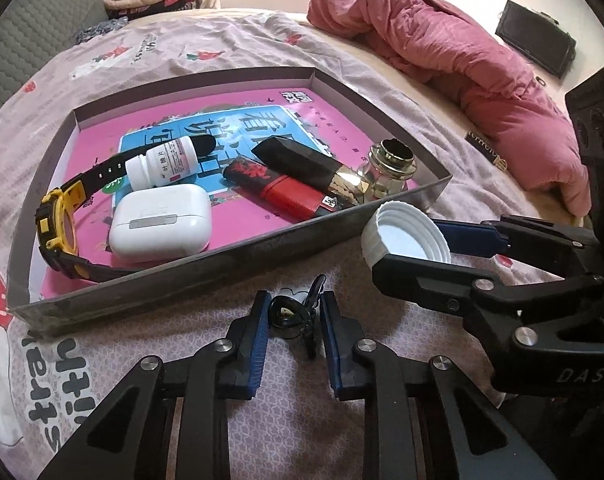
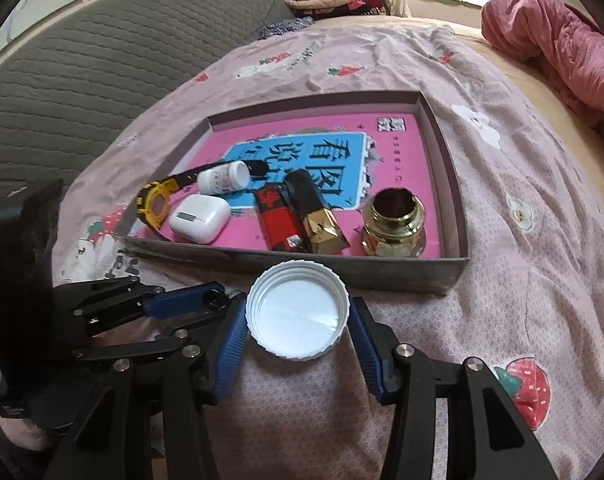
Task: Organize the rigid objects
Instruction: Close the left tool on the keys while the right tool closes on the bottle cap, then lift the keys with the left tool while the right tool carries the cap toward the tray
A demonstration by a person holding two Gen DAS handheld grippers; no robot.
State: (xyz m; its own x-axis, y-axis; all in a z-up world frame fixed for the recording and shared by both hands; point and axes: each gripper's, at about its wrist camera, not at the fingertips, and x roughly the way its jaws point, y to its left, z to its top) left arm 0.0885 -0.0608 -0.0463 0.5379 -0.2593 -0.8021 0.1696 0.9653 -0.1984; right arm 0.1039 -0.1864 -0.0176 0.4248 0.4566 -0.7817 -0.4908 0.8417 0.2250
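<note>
Left wrist view showed a small black clip (image 1: 298, 320) lying on the pink bedsheet (image 1: 222, 44), just in front of the shallow box (image 1: 182, 276). The left gripper (image 1: 294, 322) had its blue pads (image 1: 260, 336) close on both sides of the clip, touching it or nearly so. The right gripper (image 2: 298, 322) was clamped on a white screw cap (image 2: 298, 314), held open side up near the box's front wall. Inside the box lay a yellow and black watch (image 1: 58, 216), a white earbud case (image 1: 162, 222), a white pill bottle (image 1: 164, 162), a red and black lighter (image 1: 278, 192), a black and gold lipstick (image 1: 305, 164) and a gold jar (image 1: 389, 172). A red quilt (image 1: 441, 52) was bunched farther back.
</note>
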